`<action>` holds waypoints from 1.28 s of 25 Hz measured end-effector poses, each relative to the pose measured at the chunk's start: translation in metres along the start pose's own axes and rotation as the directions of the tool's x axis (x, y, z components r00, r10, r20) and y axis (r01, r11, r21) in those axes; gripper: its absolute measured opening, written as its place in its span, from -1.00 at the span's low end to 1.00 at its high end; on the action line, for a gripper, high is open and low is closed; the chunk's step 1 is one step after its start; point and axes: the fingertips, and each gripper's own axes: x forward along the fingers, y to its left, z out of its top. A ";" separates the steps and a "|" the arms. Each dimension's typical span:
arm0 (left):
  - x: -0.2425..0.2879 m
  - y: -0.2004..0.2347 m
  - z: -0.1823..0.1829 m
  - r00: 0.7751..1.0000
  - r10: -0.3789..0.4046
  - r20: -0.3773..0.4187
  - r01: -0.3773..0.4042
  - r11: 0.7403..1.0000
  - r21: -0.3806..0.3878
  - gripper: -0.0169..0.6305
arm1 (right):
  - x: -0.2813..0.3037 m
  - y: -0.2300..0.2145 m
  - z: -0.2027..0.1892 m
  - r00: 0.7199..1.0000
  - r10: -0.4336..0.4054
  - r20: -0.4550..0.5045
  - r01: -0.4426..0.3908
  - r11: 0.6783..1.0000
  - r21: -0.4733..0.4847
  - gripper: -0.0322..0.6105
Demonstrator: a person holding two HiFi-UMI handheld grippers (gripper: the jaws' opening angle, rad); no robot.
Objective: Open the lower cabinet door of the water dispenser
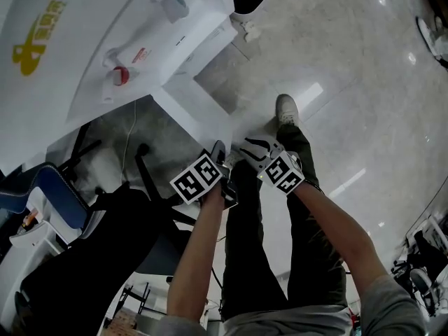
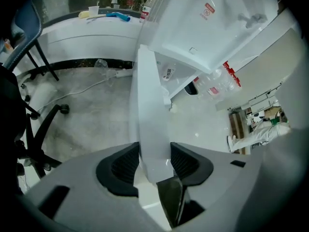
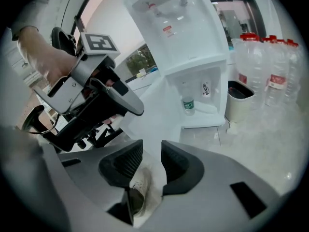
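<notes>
The white water dispenser stands at the upper left of the head view, its lower cabinet door swung out wide over the floor. My left gripper and right gripper both sit at the door's free edge, close together. In the left gripper view the door runs edge-on between the pads, and my left gripper is shut on it. The right gripper also pinches the door. The open cabinet holds a small bottle.
A black office chair stands close on the left, and its wheeled base shows beside the door. Several big water bottles and a bin stand to the dispenser's right. The person's shoe is on the floor just beyond the grippers.
</notes>
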 end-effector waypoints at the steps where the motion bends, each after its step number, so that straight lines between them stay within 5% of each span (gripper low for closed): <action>1: -0.002 0.005 0.000 1.000 0.008 -0.002 -0.008 1.000 0.010 -0.31 | 0.000 0.001 0.001 1.000 0.003 0.002 -0.003 1.000 -0.003 -0.52; 12: -0.023 0.057 0.005 0.998 0.060 -0.024 -0.055 0.986 0.160 -0.34 | 0.007 0.017 0.020 0.999 0.023 0.025 -0.023 0.999 0.025 -0.77; 32: -0.046 0.118 0.028 0.987 0.156 -0.041 -0.123 0.892 0.434 -0.36 | 0.029 0.053 0.058 0.996 0.056 0.068 -0.060 0.996 0.066 -0.84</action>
